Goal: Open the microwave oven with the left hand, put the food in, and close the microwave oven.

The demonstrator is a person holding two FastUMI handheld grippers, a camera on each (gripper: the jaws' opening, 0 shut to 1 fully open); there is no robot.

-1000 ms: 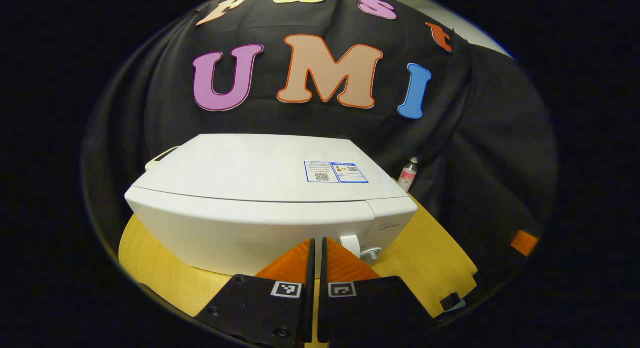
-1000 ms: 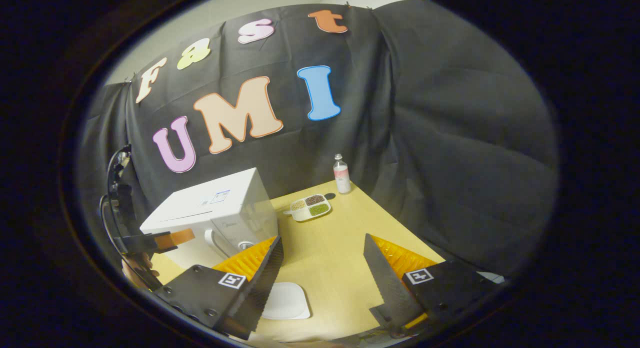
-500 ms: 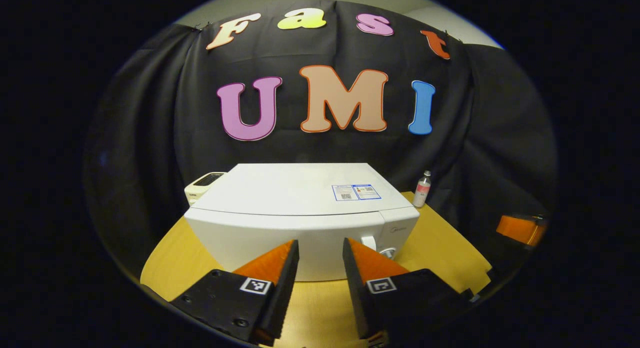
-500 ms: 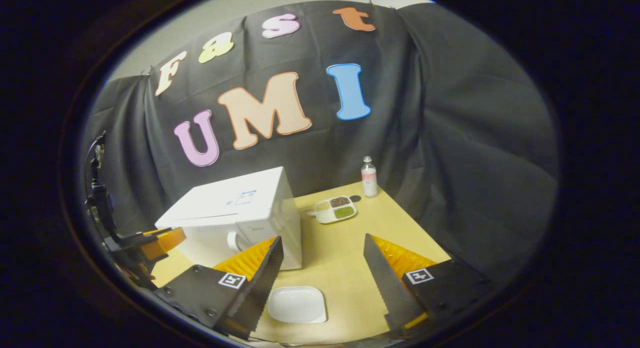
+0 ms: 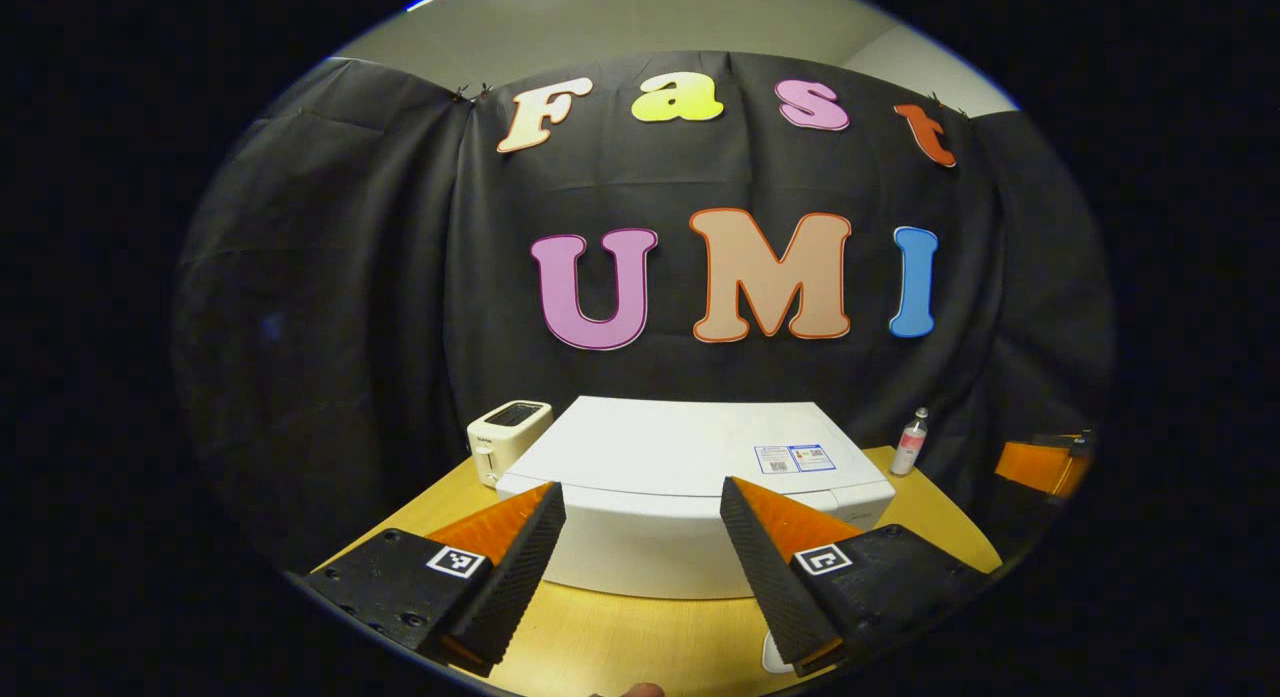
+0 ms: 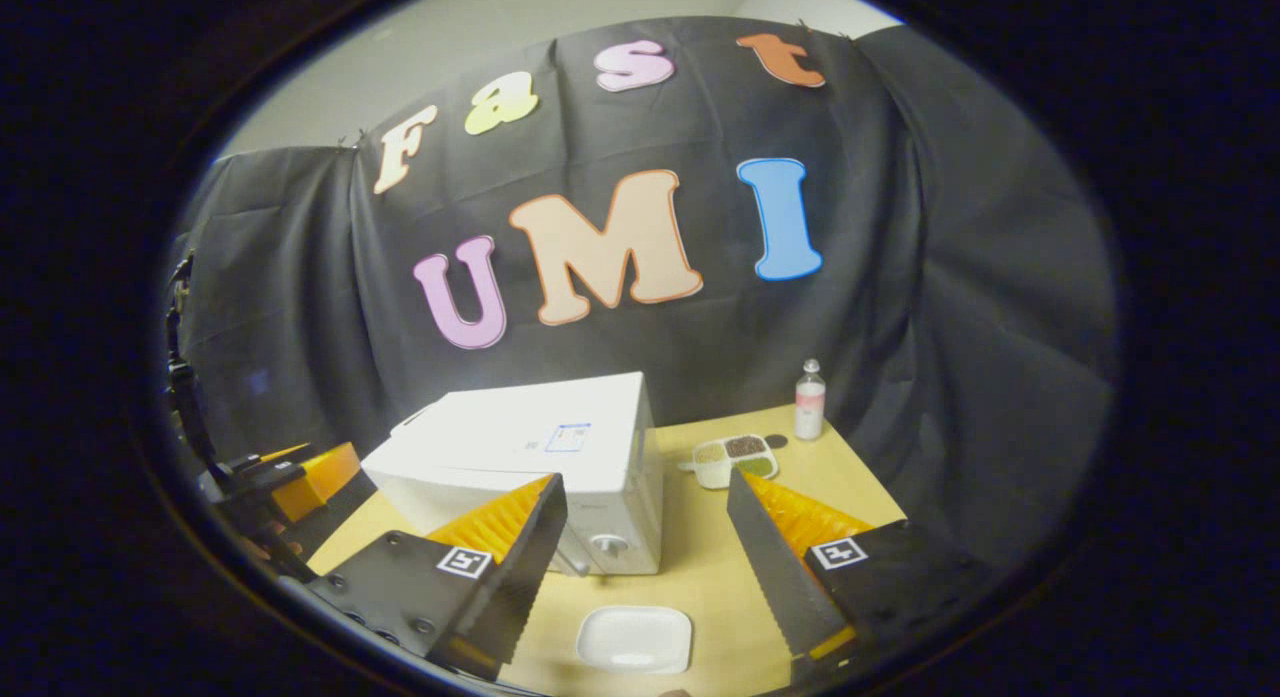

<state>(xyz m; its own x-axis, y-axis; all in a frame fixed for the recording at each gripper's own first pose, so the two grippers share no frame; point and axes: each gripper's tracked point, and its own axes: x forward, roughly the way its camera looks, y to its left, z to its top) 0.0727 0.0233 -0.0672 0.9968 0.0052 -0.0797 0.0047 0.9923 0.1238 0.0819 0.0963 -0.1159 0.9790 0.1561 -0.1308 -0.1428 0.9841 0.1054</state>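
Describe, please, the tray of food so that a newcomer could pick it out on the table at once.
Start at the big white microwave on the yellow wooden table. To the side of it, towards the back wall, lies the food tray, with a small bottle standing just beyond. Unlike the plain, empty white plate near the front edge, it is split into compartments of pale, dark and green food.
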